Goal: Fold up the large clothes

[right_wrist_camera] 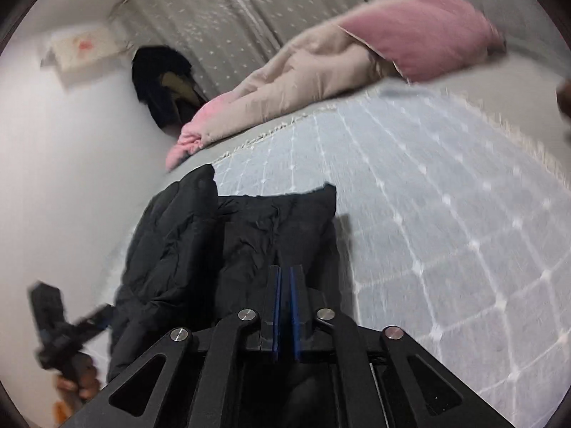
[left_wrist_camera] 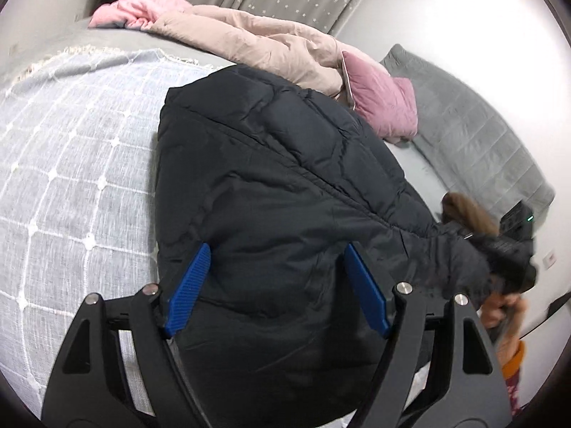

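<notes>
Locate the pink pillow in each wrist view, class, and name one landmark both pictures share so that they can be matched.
Left wrist view: the pink pillow lies upper right of centre, beyond the black jacket.
Right wrist view: the pillow is at the top right, blurred.
Shared landmark: the beige quilt, bunched against the pillow in both.

The black coat (left_wrist_camera: 285,185) is showing a quilted, faintly shiny cloth shell. The bedspread (left_wrist_camera: 71,164) is looking like matt woven cloth; the gripper pads (left_wrist_camera: 189,285) are showing ribbed blue plastic.

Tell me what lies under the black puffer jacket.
The black puffer jacket lies on a pale blue checked throw spread over the bed. Anything beneath the jacket's middle is covered.
</notes>
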Motion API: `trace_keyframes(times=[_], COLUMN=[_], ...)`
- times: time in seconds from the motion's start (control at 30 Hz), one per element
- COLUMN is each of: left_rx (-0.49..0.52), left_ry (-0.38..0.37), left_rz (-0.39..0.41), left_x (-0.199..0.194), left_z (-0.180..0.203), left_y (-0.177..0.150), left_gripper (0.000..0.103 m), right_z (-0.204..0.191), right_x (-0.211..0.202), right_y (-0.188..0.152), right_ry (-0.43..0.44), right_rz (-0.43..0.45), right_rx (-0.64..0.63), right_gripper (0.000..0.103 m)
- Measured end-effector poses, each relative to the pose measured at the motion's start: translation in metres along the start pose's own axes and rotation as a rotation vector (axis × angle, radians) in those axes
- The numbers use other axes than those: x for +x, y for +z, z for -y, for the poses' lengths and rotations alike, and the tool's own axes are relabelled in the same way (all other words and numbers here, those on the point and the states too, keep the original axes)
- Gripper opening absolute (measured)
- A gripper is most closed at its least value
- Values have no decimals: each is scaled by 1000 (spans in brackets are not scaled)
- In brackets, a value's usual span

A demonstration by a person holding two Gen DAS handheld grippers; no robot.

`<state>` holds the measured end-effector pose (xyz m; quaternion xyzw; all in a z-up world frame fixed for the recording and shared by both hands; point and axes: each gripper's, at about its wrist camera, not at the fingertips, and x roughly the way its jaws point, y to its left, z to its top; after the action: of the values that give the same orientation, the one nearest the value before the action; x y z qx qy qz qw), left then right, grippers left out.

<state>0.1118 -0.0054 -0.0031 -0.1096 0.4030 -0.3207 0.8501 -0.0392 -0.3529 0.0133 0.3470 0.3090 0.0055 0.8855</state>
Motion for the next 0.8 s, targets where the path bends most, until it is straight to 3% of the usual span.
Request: trace_keyframes(times=[0.03,0.07,0.1,0.13,0.2,0.23,0.3,0.37,0.43,0.47,0.53,0.63,0.73,0.8], left_rx=[9,17,22,25,33,39,48,67,75,73,65,41,45,60], left_ry=[7,14,21,28,40,45,49,57,71,75,69,37,34,34], left_rz=[1,3,5,8,15,20,24,25,32,42,70,114,109,86], left_x=[1,2,4,3,6,4,8,9,7,5,1,-6,-2,7], left_z=[3,6,8,6,4,5,-1,-4,-5,-5,-5,-4,1,6], left_y=[0,0,0,-1,1,0,2,3,4,5,10,17,20,18], left_gripper=[77,77,77,77,77,77,77,77,77,77,77,77,77,77], right_z=[2,2,-1,-6,-22,-33,-52,-62,-69,-76,-94,-122,-128,-111], right_x=[-6,-9,-10,-8,3,12,40,71,96,105,109,71,23,1], right_y=[2,5,8,12,21,26,35,33,30,28,26,25,18,9], right_ry=[61,133,188,227,282,269,153,82,120,133,100,124,18,-68], right_rz=[5,11,26,40,14,-14,-69,-120,-187,-210,-167,-1,187,231], right_rx=[36,66,82,86,67,56,28,4,-15,-36,-124,-227,-278,-262], right_gripper=[10,29,59,71,75,75,75,72,37,6,6,4,1,1])
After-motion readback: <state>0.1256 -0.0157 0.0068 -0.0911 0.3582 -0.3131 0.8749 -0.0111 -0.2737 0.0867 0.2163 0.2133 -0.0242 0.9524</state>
